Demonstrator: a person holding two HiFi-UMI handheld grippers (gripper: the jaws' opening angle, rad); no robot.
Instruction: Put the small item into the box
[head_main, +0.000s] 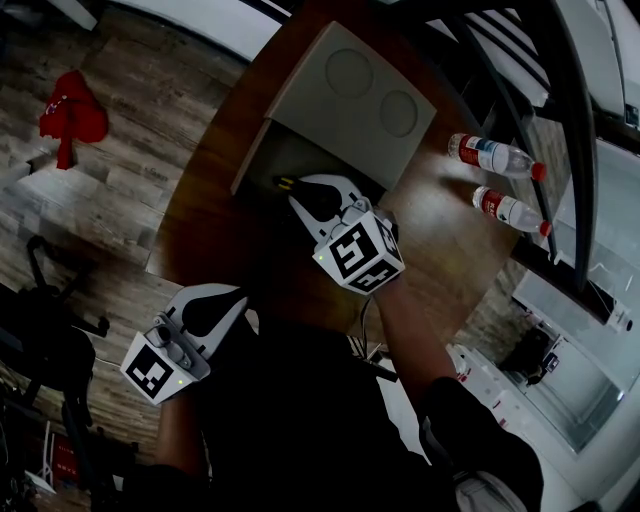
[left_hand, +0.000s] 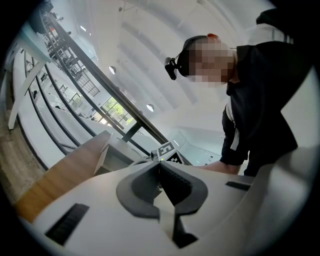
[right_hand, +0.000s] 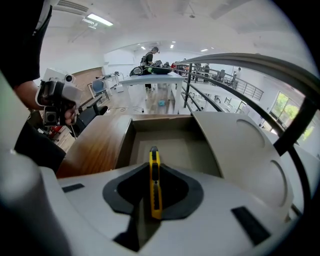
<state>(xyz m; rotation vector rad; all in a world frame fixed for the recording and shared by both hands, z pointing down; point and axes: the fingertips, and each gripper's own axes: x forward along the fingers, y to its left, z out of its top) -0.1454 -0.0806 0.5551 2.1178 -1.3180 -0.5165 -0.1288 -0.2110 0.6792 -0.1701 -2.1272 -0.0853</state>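
Observation:
My right gripper (right_hand: 153, 167) is shut on a yellow utility knife (right_hand: 155, 182), whose tip points out over the open grey box (right_hand: 165, 145). In the head view the right gripper (head_main: 300, 192) hovers at the near edge of the box (head_main: 290, 160), whose raised lid (head_main: 355, 105) leans back to the right; the knife's tip (head_main: 285, 183) pokes out past the jaws. My left gripper (head_main: 228, 300) hangs low at the left, off the table, jaws shut with nothing between them. In the left gripper view its jaws (left_hand: 160, 172) meet and point upward toward the person.
The round wooden table (head_main: 220, 230) carries the box. Two plastic water bottles (head_main: 497, 157) (head_main: 510, 211) lie at the table's right side. A red cloth (head_main: 70, 115) lies on the floor at far left. A dark railing (head_main: 575, 130) curves along the right.

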